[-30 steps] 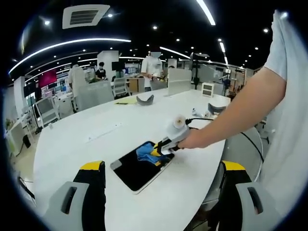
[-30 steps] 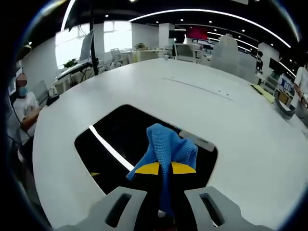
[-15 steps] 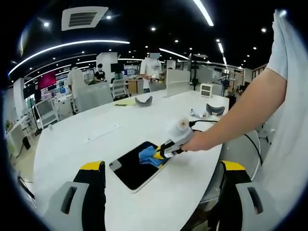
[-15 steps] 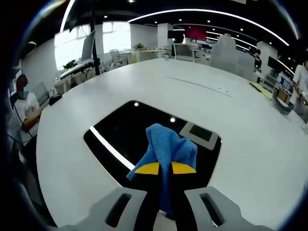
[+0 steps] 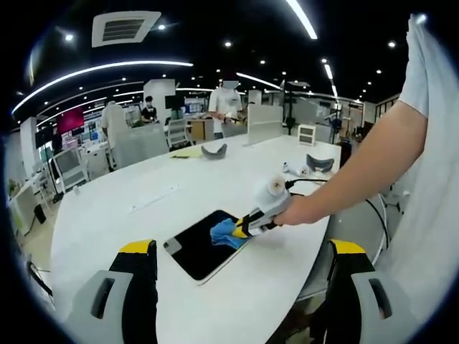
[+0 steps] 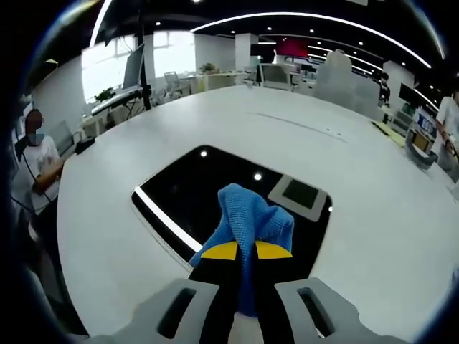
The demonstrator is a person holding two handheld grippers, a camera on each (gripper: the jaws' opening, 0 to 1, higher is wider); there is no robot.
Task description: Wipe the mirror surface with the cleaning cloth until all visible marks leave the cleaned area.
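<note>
Right gripper (image 6: 239, 252) clenched on the cloth (image 6: 249, 217); left gripper (image 5: 240, 283) spread, empty.
Cloth soft, limp, bunched at jaws; mirror (image 6: 193, 193) flat, likely fragile, slippery.

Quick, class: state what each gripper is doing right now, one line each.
Left gripper: open, jaws wide apart, holding nothing.
Right gripper: shut on the blue cleaning cloth, over the near edge of the mirror.
</note>
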